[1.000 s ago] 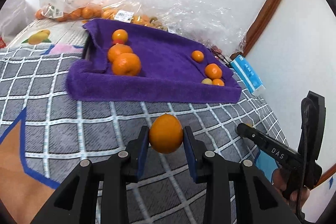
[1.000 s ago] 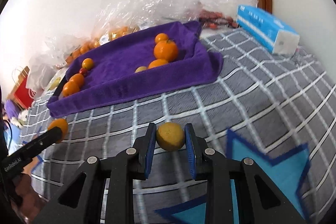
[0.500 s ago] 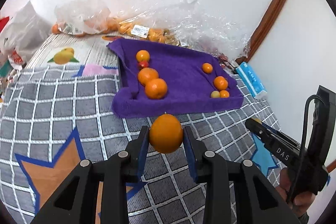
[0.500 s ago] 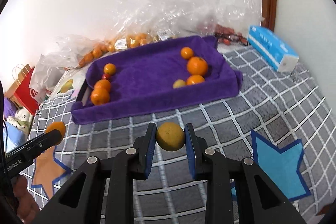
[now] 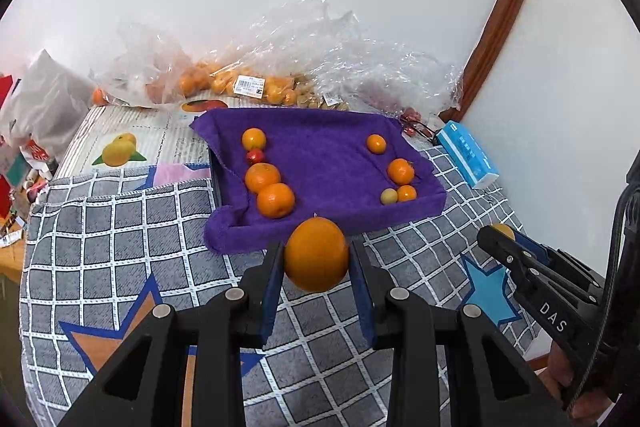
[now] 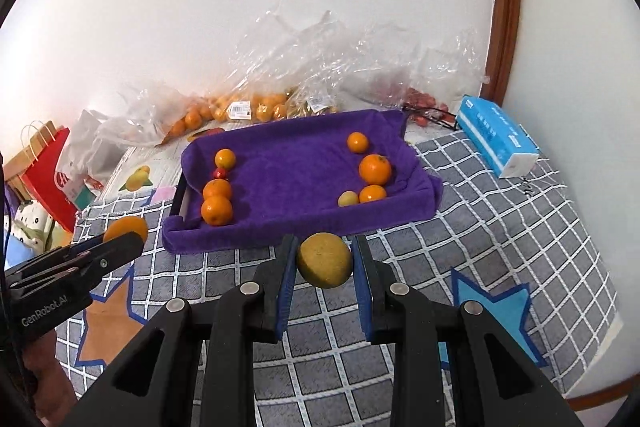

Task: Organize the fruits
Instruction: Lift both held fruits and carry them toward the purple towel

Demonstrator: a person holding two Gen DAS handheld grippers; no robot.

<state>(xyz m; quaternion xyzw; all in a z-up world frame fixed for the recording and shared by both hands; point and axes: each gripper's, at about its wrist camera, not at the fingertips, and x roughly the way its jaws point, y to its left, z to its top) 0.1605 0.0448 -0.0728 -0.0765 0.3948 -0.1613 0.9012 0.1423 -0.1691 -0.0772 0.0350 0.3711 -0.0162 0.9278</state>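
Between the blue pads of the left gripper (image 5: 316, 261) we hold a smooth, round orange (image 5: 316, 254), the jaws clamped on its two sides. The right gripper (image 6: 324, 265) is closed the same way on a duller yellow-green fruit (image 6: 325, 259), slightly pitted and a little flattened. Both fruits hang clear of the quilt (image 5: 120, 227) below.

Compared with a second ago, both grippers have risen and drawn back: the purple towel (image 5: 320, 155) now looks smaller and farther off, and far more of the grey checked quilt shows around it (the grip on each fruit is unchanged). The fruit on the towel lies as it did before.

The towel is thick, fuzzy terry, draped over a dark tray (image 6: 181, 203) so that its edges stand up as a soft rim. Along its left edge lie three glossy oranges and one small red fruit (image 5: 255, 156) in a line; near the right edge sit three smaller oranges and a pale yellow fruit (image 5: 388, 195), the last two close to the near right corner.

The quilt is woven, with white grid lines and blue-edged star patches. Behind the towel's far edge, crinkled clear plastic bags (image 5: 280, 67) hold more oranges against the white wall. A blue tissue pack (image 6: 496, 135), boxy and shiny, lies by the quilt's far right corner.
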